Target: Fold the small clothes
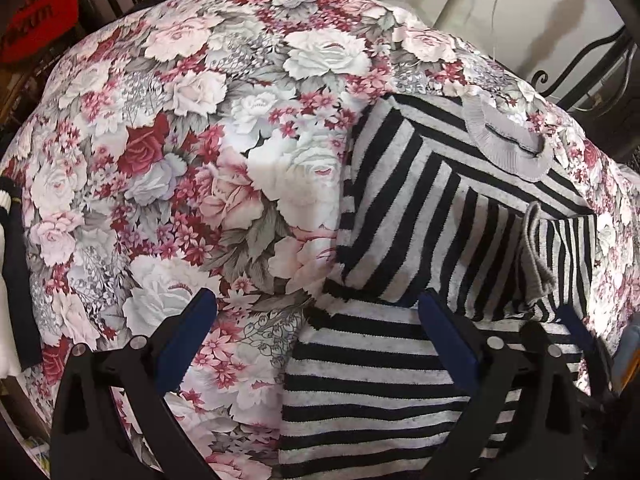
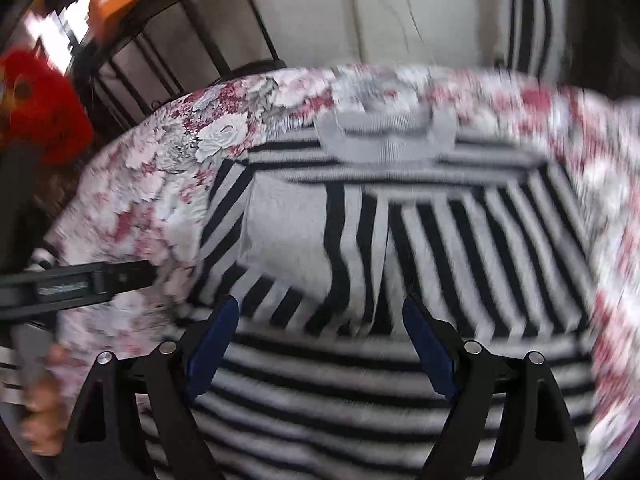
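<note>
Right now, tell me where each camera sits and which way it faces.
Left wrist: on the left gripper, looking steeply down at the floral cloth and the edge of the striped sweater; its own open fingers show.
Right wrist: on the right gripper, angled down over the sweater toward its grey collar; open fingers and a blurred hand show.
Shared: sweater, collar, cloth.

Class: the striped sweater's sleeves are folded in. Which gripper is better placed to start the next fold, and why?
Probably right. The right gripper sits open over the striped sweater's middle; the left gripper straddles its edge, half over the floral cloth.
</note>
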Demonstrator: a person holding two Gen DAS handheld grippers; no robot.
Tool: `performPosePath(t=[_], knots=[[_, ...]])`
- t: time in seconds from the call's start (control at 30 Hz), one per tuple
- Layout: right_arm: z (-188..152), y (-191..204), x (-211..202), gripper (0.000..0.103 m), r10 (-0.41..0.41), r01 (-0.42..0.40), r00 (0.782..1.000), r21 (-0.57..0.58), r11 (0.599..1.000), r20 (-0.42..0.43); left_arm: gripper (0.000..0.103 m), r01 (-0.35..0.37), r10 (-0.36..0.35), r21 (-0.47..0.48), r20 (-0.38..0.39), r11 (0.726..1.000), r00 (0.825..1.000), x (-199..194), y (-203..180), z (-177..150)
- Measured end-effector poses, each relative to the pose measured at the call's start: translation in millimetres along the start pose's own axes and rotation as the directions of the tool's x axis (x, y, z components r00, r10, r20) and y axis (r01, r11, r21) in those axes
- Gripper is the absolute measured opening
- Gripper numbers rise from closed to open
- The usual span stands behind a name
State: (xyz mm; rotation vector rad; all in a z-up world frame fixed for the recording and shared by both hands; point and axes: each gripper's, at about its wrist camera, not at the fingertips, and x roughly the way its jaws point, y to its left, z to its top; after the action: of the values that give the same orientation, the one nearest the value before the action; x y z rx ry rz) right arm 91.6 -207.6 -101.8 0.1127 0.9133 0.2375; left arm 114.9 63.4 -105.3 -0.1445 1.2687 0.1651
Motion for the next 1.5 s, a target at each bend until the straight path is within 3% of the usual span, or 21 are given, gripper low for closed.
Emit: performPosePath(t=[0.03,0.07,0.1,0.17,0.33,0.5,0.6,0.67,0.7,0.8,0.9,1.03,1.1,1.2,1.37,1.5], knots=[[2,0,2,0.058,-0.012,0.012,1.0,-0.019,1.0,0.012,0.098,-0.009,0.009,0.013,0.002,1.0,1.0,1,-3,0],[3,-3,5,0.024,-0.014,0.014,1.0,-0.023,1.0,0.014,0.098,-0.014,0.014,0.022,0.001,1.0,1.0,3,-5,-1],[4,-12,8,0.013,-0.005,0.005,1.0,0.001,1.0,0.001,0.098,-0.019,0.019,0.027,-0.002,0.999,1.0,4,-6,-1],[4,-35,6,0.01,0.004,-0.005,1.0,0.081,0.997,0.012,0.098,-0.029,0.029,0.029,-0.008,0.999,1.0,10,-8,-1],[0,-96,-7,0.009,0.034,-0.043,0.999,0.258,0.965,0.039,0.098,-0.064,0.065,0.046,-0.006,0.997,0.998,32,-27,1],[-27,-131,23,0.013,0.034,0.003,0.994,0.338,0.941,-0.106,0.099,-0.198,0.208,0.171,-0.041,0.965,0.977,81,-57,-13],[-37,-147,30,0.014,0.103,-0.047,0.988,0.407,0.912,-0.115,0.099,-0.218,0.226,0.184,-0.026,0.958,0.974,87,-60,-15],[-36,-152,18,0.023,0.106,-0.052,0.99,0.443,0.895,-0.096,0.099,-0.214,0.223,0.183,-0.029,0.96,0.974,83,-60,-12],[-34,-151,7,0.032,0.065,-0.027,0.996,0.448,0.894,-0.069,0.098,-0.203,0.21,0.169,-0.024,0.964,0.977,78,-60,-10],[-23,-143,-19,0.033,-0.028,0.014,0.999,0.397,0.918,0.029,0.098,-0.131,0.127,0.113,0.04,0.985,0.991,56,-56,-1],[-14,-133,-24,0.033,-0.038,0.002,0.994,0.35,0.937,0.098,0.098,-0.145,0.138,0.117,0.067,0.982,0.988,54,-57,4],[-13,-122,9,0.034,0.022,-0.026,1.0,0.319,0.947,0.017,0.099,-0.196,0.208,0.165,-0.061,0.967,0.976,93,-60,0],[-21,-128,35,0.037,0.051,-0.019,0.995,0.333,0.943,-0.088,0.099,-0.183,0.193,0.146,-0.059,0.972,0.979,99,-58,0],[-24,-133,38,0.036,0.069,-0.035,0.994,0.347,0.937,-0.085,0.099,-0.188,0.2,0.152,-0.064,0.97,0.978,96,-57,7],[-8,-120,10,0.041,0.031,-0.037,0.999,0.278,0.96,0.027,0.098,-0.167,0.157,0.157,0.074,0.973,0.985,62,-65,20],[2,-118,17,0.042,-0.007,-0.005,0.999,0.236,0.972,0.049,0.098,-0.18,0.164,0.195,0.094,0.964,0.982,68,-79,32]])
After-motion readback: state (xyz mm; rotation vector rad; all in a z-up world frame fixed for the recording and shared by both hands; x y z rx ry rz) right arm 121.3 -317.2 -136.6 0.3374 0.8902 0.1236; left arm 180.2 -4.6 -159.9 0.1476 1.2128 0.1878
